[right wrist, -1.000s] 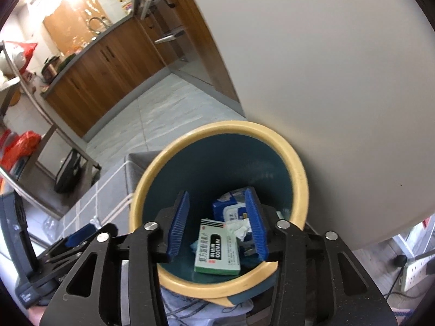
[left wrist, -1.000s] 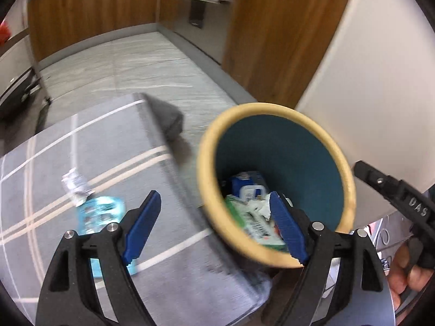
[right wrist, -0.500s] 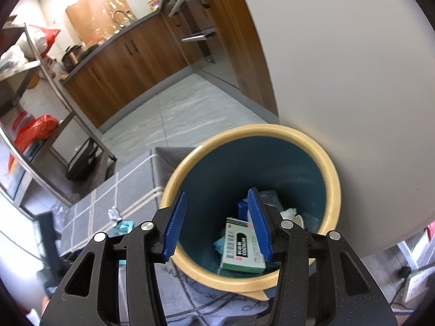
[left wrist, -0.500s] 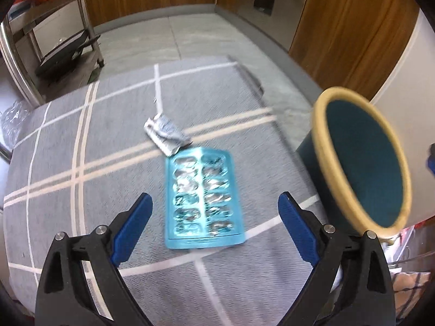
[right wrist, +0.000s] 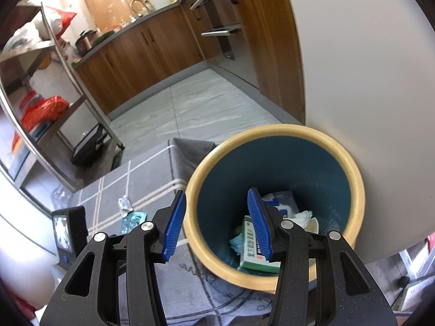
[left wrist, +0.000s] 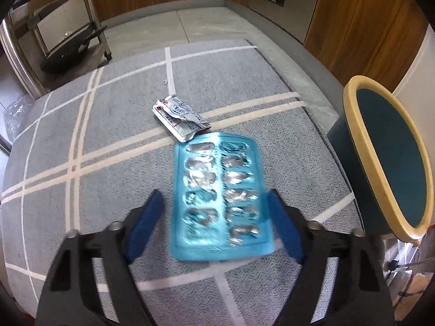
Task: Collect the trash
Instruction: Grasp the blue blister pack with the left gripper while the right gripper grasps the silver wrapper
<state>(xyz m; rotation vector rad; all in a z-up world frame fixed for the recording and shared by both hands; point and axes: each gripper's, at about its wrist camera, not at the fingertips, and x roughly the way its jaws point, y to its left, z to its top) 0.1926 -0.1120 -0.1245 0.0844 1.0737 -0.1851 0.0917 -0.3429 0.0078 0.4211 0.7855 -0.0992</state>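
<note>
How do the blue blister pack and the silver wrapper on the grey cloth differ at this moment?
The blue blister pack lies flat and whole; the silver wrapper is crumpled and torn. The blister pack is clear blue plastic with foil pockets, and the larger; the wrapper is printed foil. The blister pack sits between the closing jaws of the left gripper; the wrapper lies beyond them. Both rest on the grey cloth, outside the bin.

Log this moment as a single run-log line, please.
left gripper: closing around blue blister pack | right gripper: open, empty, over bin | crumpled foil wrapper: on cloth
</note>
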